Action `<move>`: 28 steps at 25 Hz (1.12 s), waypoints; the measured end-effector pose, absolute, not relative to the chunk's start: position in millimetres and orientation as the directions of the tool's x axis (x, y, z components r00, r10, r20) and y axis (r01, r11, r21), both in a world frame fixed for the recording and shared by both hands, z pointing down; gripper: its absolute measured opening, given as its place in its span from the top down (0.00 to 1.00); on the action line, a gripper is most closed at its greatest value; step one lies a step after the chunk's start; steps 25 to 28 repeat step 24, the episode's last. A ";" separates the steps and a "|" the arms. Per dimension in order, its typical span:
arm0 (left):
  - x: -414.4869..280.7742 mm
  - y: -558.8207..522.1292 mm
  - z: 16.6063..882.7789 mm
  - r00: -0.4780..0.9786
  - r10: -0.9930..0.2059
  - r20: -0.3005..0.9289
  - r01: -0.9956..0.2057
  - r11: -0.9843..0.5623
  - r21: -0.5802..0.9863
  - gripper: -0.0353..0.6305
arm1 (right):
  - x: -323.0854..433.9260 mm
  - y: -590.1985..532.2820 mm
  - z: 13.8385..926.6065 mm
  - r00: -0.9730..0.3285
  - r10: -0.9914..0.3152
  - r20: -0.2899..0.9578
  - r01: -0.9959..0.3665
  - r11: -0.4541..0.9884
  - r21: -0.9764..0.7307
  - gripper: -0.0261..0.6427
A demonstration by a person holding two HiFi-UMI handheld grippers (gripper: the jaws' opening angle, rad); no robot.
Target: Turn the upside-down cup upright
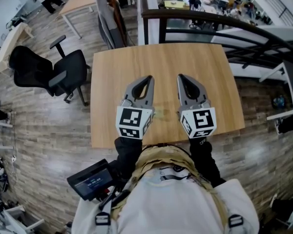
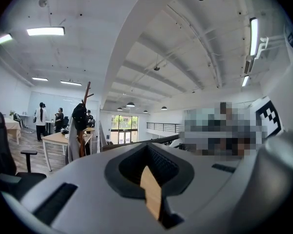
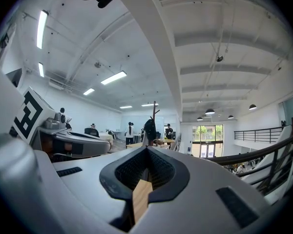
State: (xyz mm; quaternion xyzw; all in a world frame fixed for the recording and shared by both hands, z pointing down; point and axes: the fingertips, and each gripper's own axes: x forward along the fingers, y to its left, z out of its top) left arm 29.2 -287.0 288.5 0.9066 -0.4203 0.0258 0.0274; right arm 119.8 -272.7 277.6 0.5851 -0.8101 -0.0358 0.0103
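wood-topped table (image 1: 205,72) sits square in the middle of the open office floor, with a black office chair (image 1: 53,74) off beyond the left claw's side and a dark railing (image 1: 224,21) curving past the far edge. and both tools are out over the board: left gripper (image 1: 148,78) and right gripper (image 1: 181,76) hang side by side, level, pointing away from the person across the top. both are clenched, jaws together, nothing between them, just a sliver of the wood showing past the tips in each gripper view. now, the cup: no view shows it plainly. only a pale smudge (image 1: 158,112) on the wood between the two claws, back near their marker cubes, too faint to call. so which way the cup lies, how its long axis runs, and which hand is nearer cannot be told.
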 end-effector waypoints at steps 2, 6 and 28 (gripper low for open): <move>29.6 -285.6 291.2 0.646 -0.759 0.079 -0.763 -0.646 0.026 0.94 | 119.0 -271.6 277.7 -0.316 -0.948 -0.025 -0.947 0.314 0.071 0.93; 31.8 -285.5 290.5 0.644 -0.760 0.089 -0.764 -0.645 0.022 0.94 | 119.3 -270.9 275.4 -0.326 -0.945 -0.024 -0.944 0.323 0.067 0.93; 49.3 -279.9 299.6 0.618 -0.776 0.125 -0.781 -0.624 -0.013 0.94 | 137.8 -260.7 269.3 -0.333 -0.942 -0.049 -0.941 0.330 0.072 0.93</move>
